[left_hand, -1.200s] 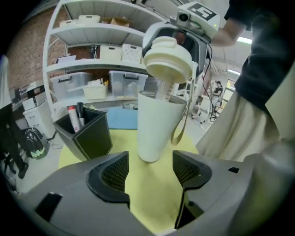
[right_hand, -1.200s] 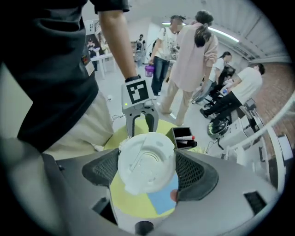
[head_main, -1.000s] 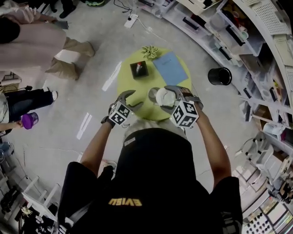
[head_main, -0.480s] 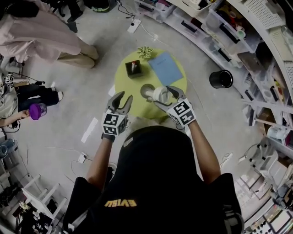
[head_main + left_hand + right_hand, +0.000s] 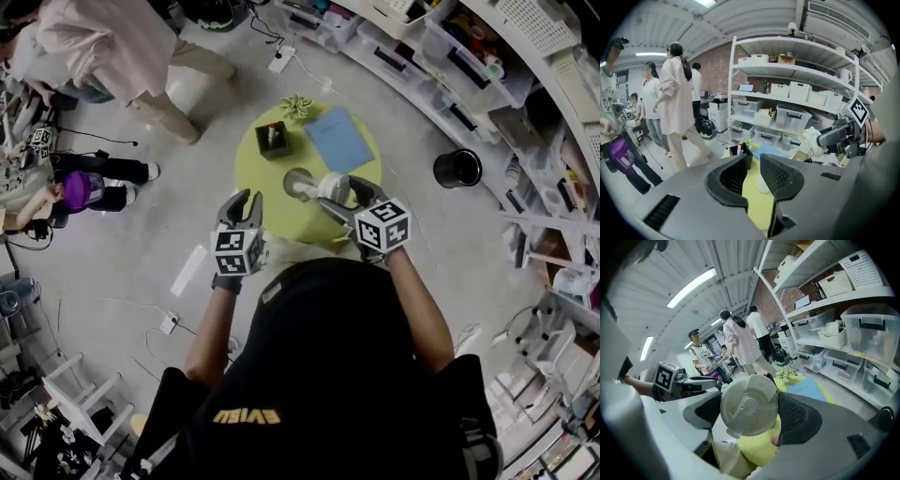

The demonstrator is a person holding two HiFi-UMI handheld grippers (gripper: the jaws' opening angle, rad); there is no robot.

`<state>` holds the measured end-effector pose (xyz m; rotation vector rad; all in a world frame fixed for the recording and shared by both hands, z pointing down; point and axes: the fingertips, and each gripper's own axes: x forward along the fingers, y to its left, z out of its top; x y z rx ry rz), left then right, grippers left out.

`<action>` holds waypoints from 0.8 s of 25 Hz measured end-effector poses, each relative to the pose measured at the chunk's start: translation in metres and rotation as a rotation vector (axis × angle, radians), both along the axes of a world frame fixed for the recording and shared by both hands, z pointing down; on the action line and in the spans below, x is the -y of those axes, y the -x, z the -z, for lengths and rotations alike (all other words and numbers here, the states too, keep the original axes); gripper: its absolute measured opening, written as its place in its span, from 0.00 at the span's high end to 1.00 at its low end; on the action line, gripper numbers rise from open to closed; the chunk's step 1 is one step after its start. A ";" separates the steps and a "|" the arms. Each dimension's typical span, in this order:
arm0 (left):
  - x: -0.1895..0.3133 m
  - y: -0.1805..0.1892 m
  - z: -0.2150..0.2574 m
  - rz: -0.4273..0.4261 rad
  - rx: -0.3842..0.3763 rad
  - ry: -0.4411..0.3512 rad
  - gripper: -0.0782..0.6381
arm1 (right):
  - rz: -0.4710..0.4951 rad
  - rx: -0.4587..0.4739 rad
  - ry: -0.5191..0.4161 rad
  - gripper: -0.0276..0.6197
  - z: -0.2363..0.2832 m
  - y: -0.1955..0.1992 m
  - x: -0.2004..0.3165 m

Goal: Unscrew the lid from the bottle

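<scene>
- On the round green worktop (image 5: 264,183), the bottle (image 5: 298,184) stands upright near the middle with its mouth open.
- The lid (image 5: 749,405) is off. We hold it in the right claw (image 5: 339,195), just beside the bottle and clear of the worktop.
- Right claw: the jaws stand wide and are clamped on the lid's rim from both sides. The lid's flat top faces back along the claw.
- Left claw (image 5: 753,161): the jaws have just been closing and only a narrow gap is left, with nothing between them. We see the bottle through that gap, but it is well beyond the tips.
- The left claw hangs in the air over the worktop's near left edge, apart from the bottle and the right claw.
- On the far side of the worktop there is a black pen box (image 5: 273,138), with a blue sheet (image 5: 338,139) beside it.
- On the floor, a black bin (image 5: 457,169) sits to the right by the shelves. A person in a pink top (image 5: 112,47) is at the far left.
</scene>
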<state>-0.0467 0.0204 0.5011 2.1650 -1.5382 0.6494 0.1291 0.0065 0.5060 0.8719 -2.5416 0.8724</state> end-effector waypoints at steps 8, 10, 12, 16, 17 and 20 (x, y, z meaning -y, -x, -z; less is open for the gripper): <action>0.007 0.002 0.005 -0.006 0.037 -0.003 0.75 | -0.030 0.034 0.034 0.37 -0.001 -0.008 -0.007; 0.007 -0.003 0.008 -0.020 0.048 -0.012 0.75 | -0.044 0.049 0.041 0.37 0.001 -0.011 -0.008; 0.006 -0.008 0.011 -0.036 0.060 -0.018 0.75 | -0.053 0.058 0.045 0.37 0.003 -0.013 -0.009; 0.004 -0.016 0.011 -0.050 0.064 -0.020 0.75 | -0.054 0.062 0.043 0.37 0.003 -0.016 -0.012; 0.003 -0.017 0.011 -0.051 0.064 -0.020 0.75 | -0.054 0.064 0.042 0.37 0.003 -0.017 -0.012; 0.001 -0.020 0.013 -0.050 0.066 -0.024 0.75 | -0.061 0.072 0.046 0.37 0.003 -0.021 -0.014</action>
